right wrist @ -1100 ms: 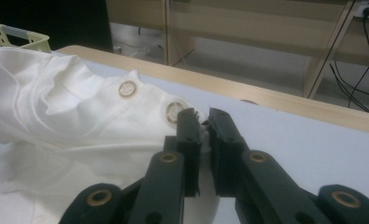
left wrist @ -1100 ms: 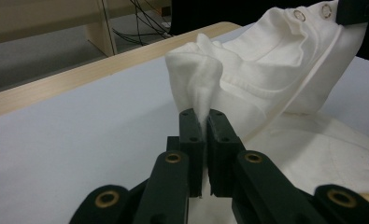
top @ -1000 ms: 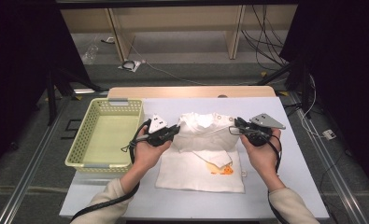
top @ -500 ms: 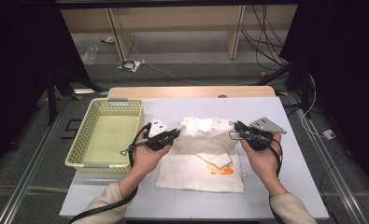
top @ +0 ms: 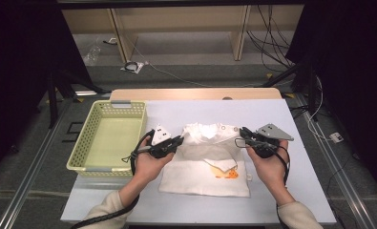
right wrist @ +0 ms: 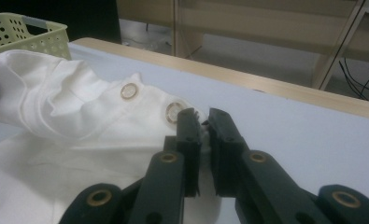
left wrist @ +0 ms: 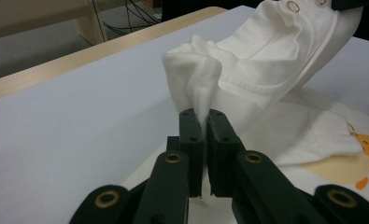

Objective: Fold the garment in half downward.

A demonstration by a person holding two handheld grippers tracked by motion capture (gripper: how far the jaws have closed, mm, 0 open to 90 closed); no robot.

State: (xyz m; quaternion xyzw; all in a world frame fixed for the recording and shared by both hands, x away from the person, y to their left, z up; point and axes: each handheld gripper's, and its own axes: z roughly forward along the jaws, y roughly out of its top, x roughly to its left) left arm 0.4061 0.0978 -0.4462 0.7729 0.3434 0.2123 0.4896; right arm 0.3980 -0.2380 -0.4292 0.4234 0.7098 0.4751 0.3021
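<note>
A white baby shirt (top: 205, 164) with an orange animal print lies on the table (top: 272, 114), right of the yellow-green basket (top: 107, 138). Its upper edge is lifted off the table: the left gripper (left wrist: 202, 122) is pinching a bunched corner, and the right gripper (right wrist: 203, 122) is pinching the other corner beside the snap buttons (right wrist: 128, 91). The fold looks only half made; the raised part has yet to be laid over the lower half, and the basket stands empty.
</note>
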